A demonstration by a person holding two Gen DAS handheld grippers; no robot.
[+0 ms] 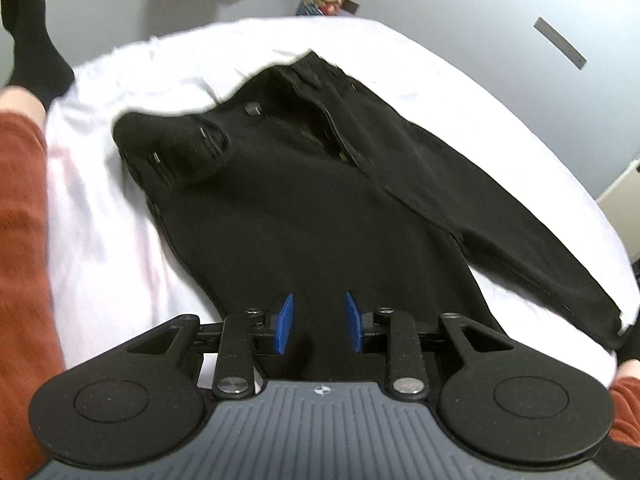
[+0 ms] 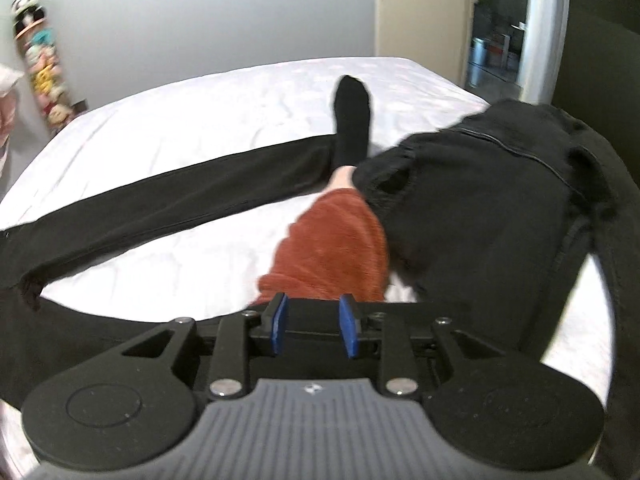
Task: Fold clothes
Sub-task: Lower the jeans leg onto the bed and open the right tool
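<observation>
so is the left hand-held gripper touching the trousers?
Cannot tell. In the left wrist view the left hand-held gripper has open jaws over the black trousers with no cloth between them, but the fingertips overlap the fabric, hiding any gap.

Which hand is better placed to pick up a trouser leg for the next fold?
Probably the left: its fingers sit open directly over the black trousers, while a leg in a rust-coloured garment lies across the right's view.

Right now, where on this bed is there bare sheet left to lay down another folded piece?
The widest free patch is the white sheet beyond the outstretched trouser leg, toward the grey wall. A smaller wedge lies between that leg and the person's rust-clad leg. The black trousers crowd the near side.
</observation>
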